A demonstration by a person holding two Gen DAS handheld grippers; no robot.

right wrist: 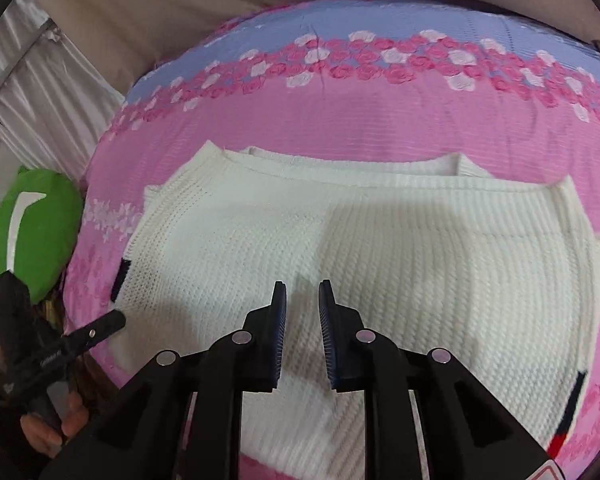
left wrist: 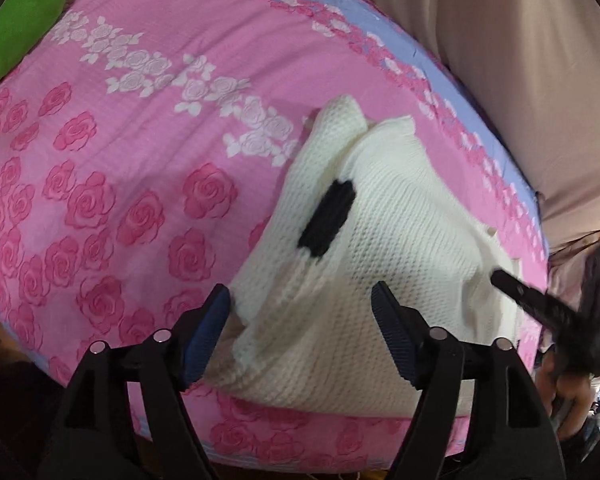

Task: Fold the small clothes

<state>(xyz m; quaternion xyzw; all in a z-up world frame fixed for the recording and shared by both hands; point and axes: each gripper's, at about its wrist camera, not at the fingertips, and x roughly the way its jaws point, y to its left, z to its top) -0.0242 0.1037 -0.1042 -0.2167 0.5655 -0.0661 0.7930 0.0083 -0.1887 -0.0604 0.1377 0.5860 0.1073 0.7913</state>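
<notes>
From my left wrist camera, my left gripper (left wrist: 300,308) points down at the near edge of the bed, its jaws spread wide with nothing pinched between them. The white knitted sweater (left wrist: 380,240) lies on the pink rose-print bedsheet (left wrist: 140,140), and a fold of its near left part sits in the gap between my blue pads (left wrist: 206,340) without being pressed by them. A black stripe (left wrist: 328,218) marks one cuff, folded over onto the body of the sweater. Two white ends of the garment reach toward the far side. At the right edge of this view my right gripper (left wrist: 500,278) comes in blurred, its tip over the sweater's right side. A green cushion (left wrist: 24,20) sits at the far left corner, and beige curtains (left wrist: 500,60) hang beyond the bed.

From my right wrist camera, my right gripper (right wrist: 302,292) hangs over the middle of the sweater (right wrist: 420,260), jaws drawn narrow with only a slim gap and no cloth caught between them. The sweater lies spread flat across the bedsheet (right wrist: 340,120), neckline at the far side. A black cuff edge (right wrist: 120,280) shows at its left, and another with a red band (right wrist: 572,404) at the near right. My left gripper (right wrist: 116,320) enters from the near left, held by my hand (right wrist: 56,428), beside the sweater's left edge. The green cushion (right wrist: 40,232) lies to the left.
</notes>
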